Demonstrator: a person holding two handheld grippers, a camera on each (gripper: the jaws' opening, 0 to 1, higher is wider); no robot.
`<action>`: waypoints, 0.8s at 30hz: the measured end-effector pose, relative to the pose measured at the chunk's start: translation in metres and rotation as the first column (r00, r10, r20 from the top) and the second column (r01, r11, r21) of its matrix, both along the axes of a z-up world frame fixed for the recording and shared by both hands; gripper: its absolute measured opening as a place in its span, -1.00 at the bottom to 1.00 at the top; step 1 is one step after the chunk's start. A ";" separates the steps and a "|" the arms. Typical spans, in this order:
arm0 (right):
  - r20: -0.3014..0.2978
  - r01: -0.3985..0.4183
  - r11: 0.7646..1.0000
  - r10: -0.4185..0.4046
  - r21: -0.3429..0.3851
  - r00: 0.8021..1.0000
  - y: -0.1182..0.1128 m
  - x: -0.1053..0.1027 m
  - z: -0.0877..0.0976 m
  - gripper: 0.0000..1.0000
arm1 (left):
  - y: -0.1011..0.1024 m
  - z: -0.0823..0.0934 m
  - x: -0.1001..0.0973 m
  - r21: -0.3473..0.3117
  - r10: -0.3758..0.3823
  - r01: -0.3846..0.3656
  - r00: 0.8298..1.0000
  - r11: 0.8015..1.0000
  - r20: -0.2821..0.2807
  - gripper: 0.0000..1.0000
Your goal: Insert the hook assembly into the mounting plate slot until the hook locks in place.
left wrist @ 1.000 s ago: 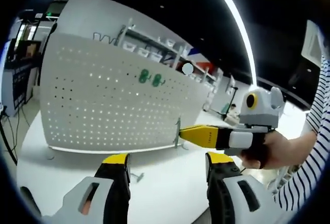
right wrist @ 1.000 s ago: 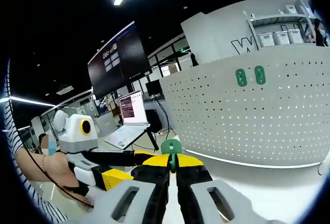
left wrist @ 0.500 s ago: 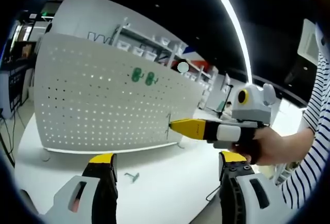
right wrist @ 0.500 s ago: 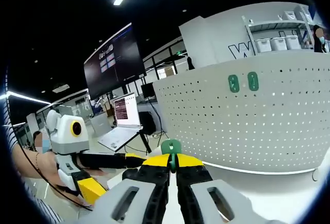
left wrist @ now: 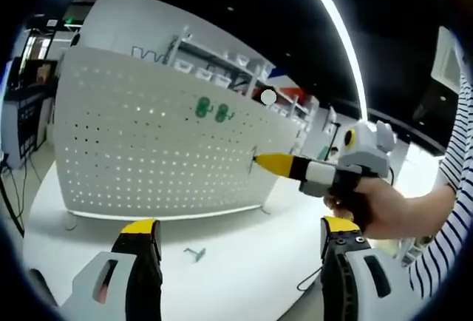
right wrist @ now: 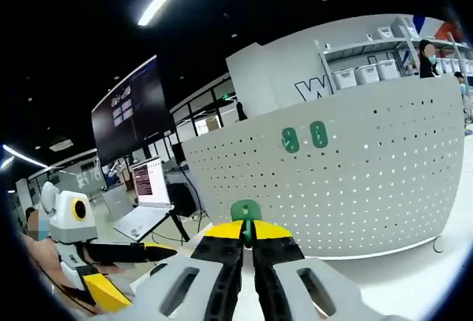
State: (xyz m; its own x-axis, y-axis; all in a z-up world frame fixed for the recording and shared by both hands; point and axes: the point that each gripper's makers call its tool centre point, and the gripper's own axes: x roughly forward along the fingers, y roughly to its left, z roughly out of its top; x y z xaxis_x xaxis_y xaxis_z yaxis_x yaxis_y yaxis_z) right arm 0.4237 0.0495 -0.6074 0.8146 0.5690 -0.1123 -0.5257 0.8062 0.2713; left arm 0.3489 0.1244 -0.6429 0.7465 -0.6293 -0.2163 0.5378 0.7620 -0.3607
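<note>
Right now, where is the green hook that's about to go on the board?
In the right gripper view the green hook sits pinched in the right gripper, low centre, before the white pegboard.

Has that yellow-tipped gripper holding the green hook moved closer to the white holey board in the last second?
Yes. In the left gripper view, the right gripper has risen from the pegboard's bottom edge to mid-height, its tip now overlapping the board's face.

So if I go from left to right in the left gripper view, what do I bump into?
White pegboard → two green hooks on it → right hand-held gripper with its yellow tip → person's hand → striped sleeve.
</note>
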 end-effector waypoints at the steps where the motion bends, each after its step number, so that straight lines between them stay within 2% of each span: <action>1: 0.003 0.004 1.000 -0.004 -0.001 1.000 -0.001 0.002 0.001 -0.99 | 0.001 0.001 0.000 0.005 0.004 -0.004 1.000 1.000 0.003 0.84; 8: 0.029 0.064 0.998 -0.063 -0.024 0.998 -0.013 0.018 0.000 -0.99 | 0.005 -0.007 0.001 0.055 0.014 -0.014 1.000 0.998 -0.003 0.92; 13: 0.022 0.081 0.996 -0.081 -0.028 0.996 -0.017 0.025 -0.003 -0.99 | 0.006 -0.005 0.004 0.040 0.033 -0.033 0.999 0.999 0.003 0.94; 21: 0.043 0.131 0.991 -0.130 -0.031 0.991 -0.027 0.039 0.000 -0.99 | 0.007 -0.010 0.004 0.043 0.032 -0.032 0.999 0.999 -0.008 1.00; 24: 0.059 0.147 0.987 -0.143 -0.059 0.988 -0.029 0.043 -0.002 -0.99 | 0.008 -0.010 0.004 0.039 0.040 -0.040 0.999 0.998 -0.010 1.00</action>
